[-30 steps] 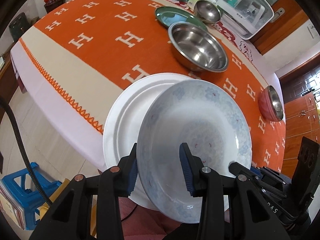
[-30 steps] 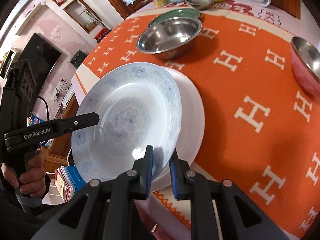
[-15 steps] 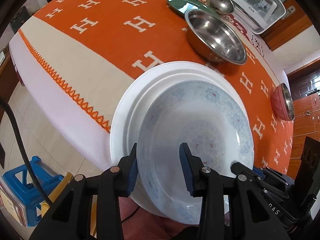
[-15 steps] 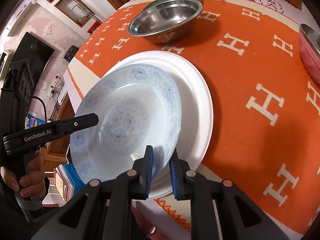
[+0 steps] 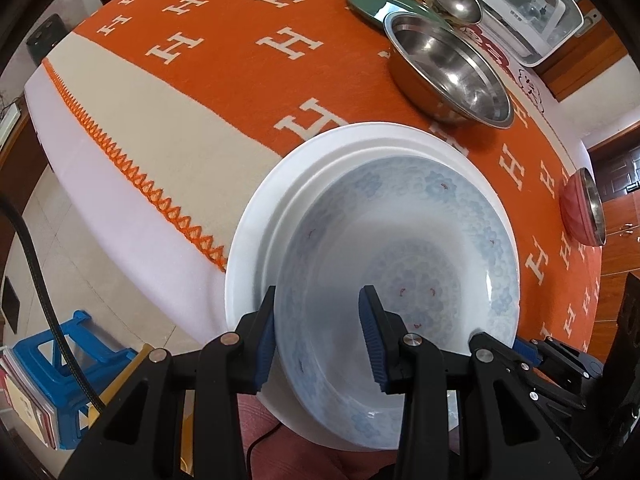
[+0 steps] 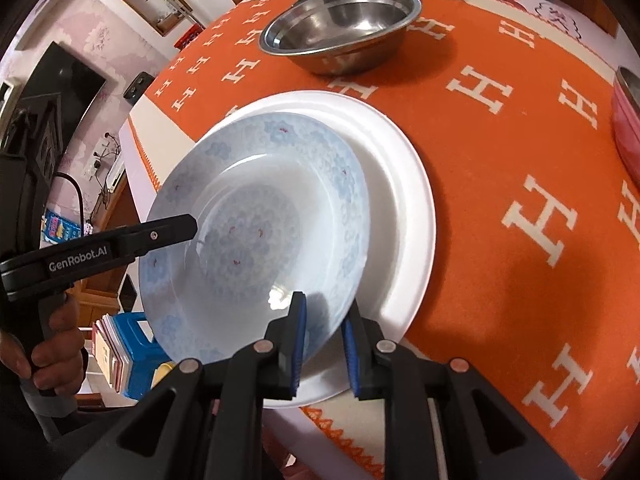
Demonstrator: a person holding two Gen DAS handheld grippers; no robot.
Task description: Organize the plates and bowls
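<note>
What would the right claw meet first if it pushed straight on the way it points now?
Probably the blue-patterned plate, whose rim already sits between the opening right claw; beneath lies the white plate.

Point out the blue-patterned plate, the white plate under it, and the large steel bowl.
blue-patterned plate [image 6: 256, 232], right wrist view, on its centre well.
white plate [image 6: 400, 184], right wrist view, on its bare right rim.
large steel bowl [image 5: 448, 68], left wrist view, on its inner bottom.
</note>
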